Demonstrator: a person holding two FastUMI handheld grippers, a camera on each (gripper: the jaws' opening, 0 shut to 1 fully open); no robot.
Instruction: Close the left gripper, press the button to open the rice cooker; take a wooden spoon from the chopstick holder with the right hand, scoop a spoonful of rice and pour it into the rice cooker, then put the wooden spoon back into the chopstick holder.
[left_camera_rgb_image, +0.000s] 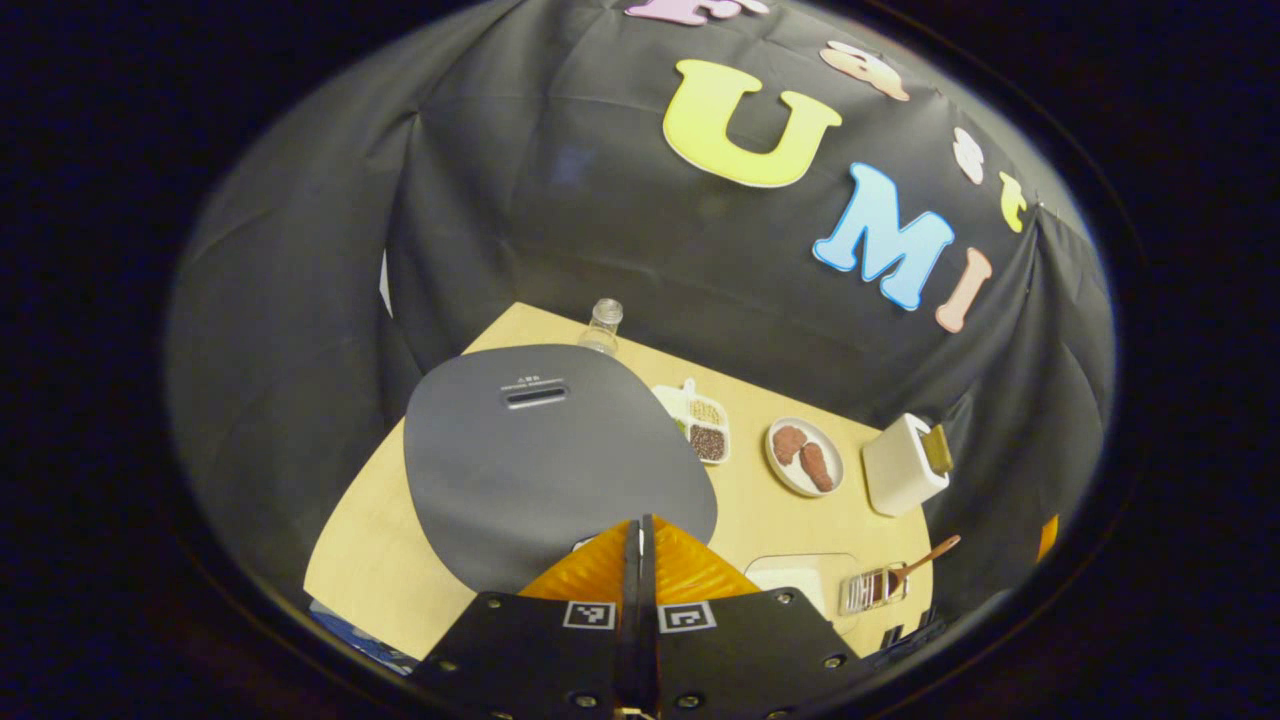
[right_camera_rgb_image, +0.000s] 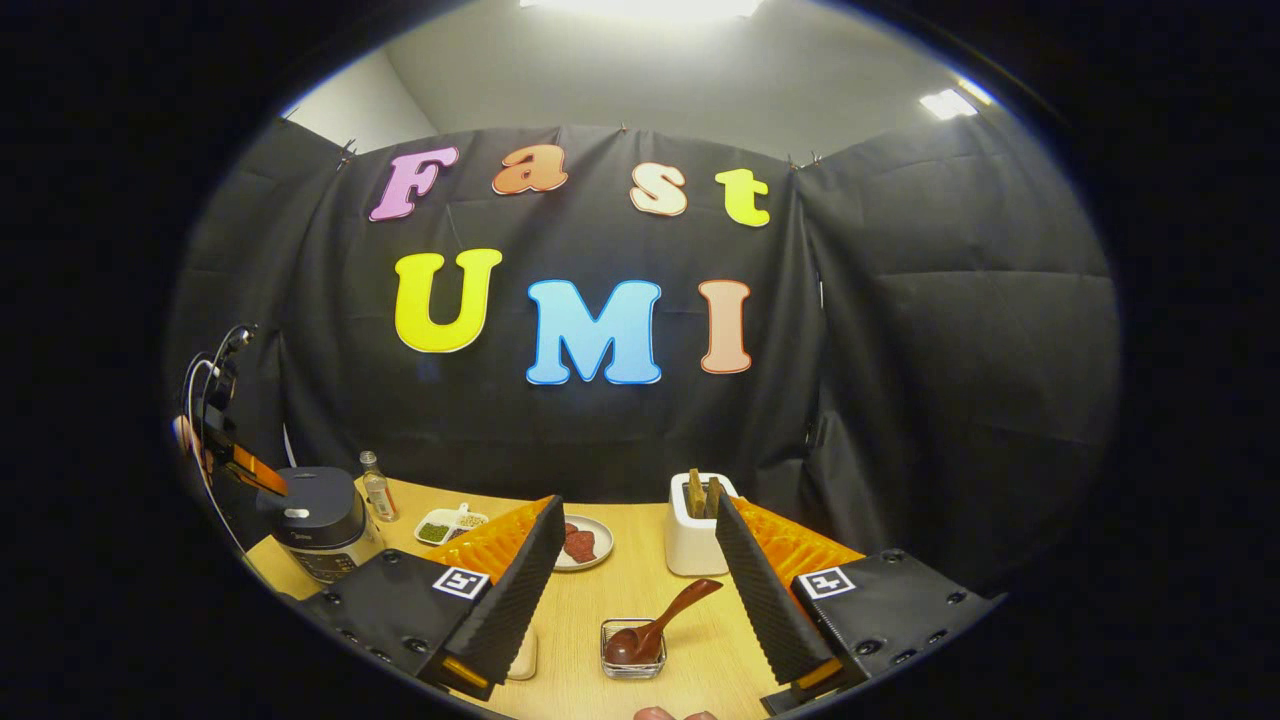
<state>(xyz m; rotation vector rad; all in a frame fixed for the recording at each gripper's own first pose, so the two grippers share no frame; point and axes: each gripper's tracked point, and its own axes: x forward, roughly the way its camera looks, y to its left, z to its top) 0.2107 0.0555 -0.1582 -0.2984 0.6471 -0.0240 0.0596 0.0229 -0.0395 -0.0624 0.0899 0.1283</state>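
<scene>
The left gripper (left_camera_rgb_image: 641, 540) has its fingers pressed together, holding nothing, poised just above the closed lid of the rice cooker (left_camera_rgb_image: 545, 450). The right gripper (right_camera_rgb_image: 640, 570) is spread wide and empty. Well to the right of the rice cooker, the wooden spoon (right_camera_rgb_image: 655, 625) rests with its bowl in a small clear dish (right_camera_rgb_image: 632, 650), just before the white chopstick holder (right_camera_rgb_image: 692, 540), all on the table (right_camera_rgb_image: 620, 590)

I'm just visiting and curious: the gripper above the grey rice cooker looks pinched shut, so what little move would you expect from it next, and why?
Probably a short push down and forward onto the button. The left gripper is shut and hovers over the rice cooker, whose lid is down. The wooden spoon lies untouched in its small clear holder, between the open fingers of the right gripper, so opening the lid likely comes first.
</scene>
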